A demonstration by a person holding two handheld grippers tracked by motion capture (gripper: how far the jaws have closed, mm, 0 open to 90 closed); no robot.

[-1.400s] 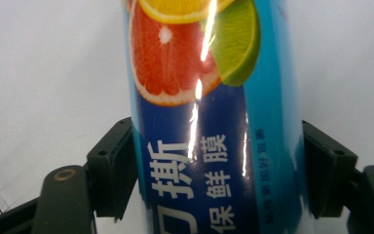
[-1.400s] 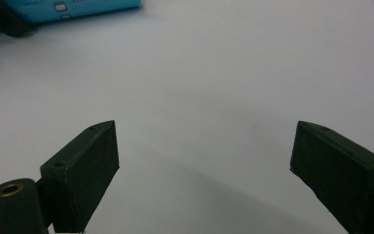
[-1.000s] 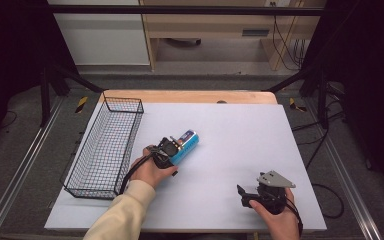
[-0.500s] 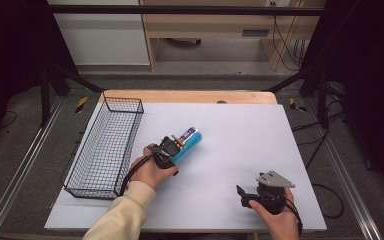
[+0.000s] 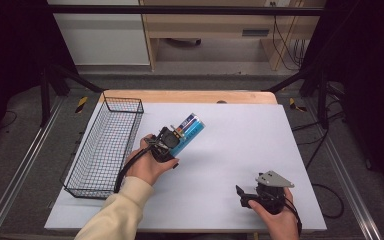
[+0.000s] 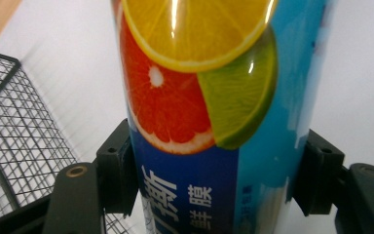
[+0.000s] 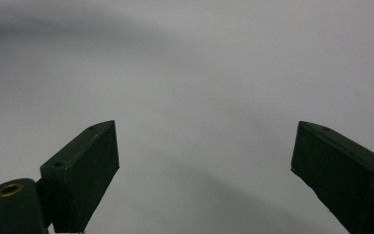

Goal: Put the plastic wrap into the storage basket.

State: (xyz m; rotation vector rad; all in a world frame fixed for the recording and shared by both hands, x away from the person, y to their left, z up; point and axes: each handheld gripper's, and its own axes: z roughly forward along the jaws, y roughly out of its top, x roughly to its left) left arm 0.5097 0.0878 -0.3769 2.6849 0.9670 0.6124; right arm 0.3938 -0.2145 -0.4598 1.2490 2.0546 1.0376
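A long blue box (image 5: 190, 129) printed with orange, grapefruit and lime slices (image 6: 199, 97) sits between the jaws of my left gripper (image 5: 172, 141) (image 6: 214, 180). The gripper is shut on its lower end, and both pads (image 6: 119, 170) press its sides. The box points up and away to the right, over the white table top (image 5: 240, 145). My right gripper (image 5: 244, 196) rests near the table's front right in the person's hand. Its jaws stand wide open (image 7: 204, 165) with nothing between them, over bare white surface.
A black wire basket (image 5: 105, 145) (image 6: 19, 136) stands along the table's left side, just left of my left hand. A wooden strip (image 5: 190, 96) edges the far side of the table. Cables trail from both grippers.
My left gripper has moved a little farther up the high view with the blue box in it. The right gripper has not moved.
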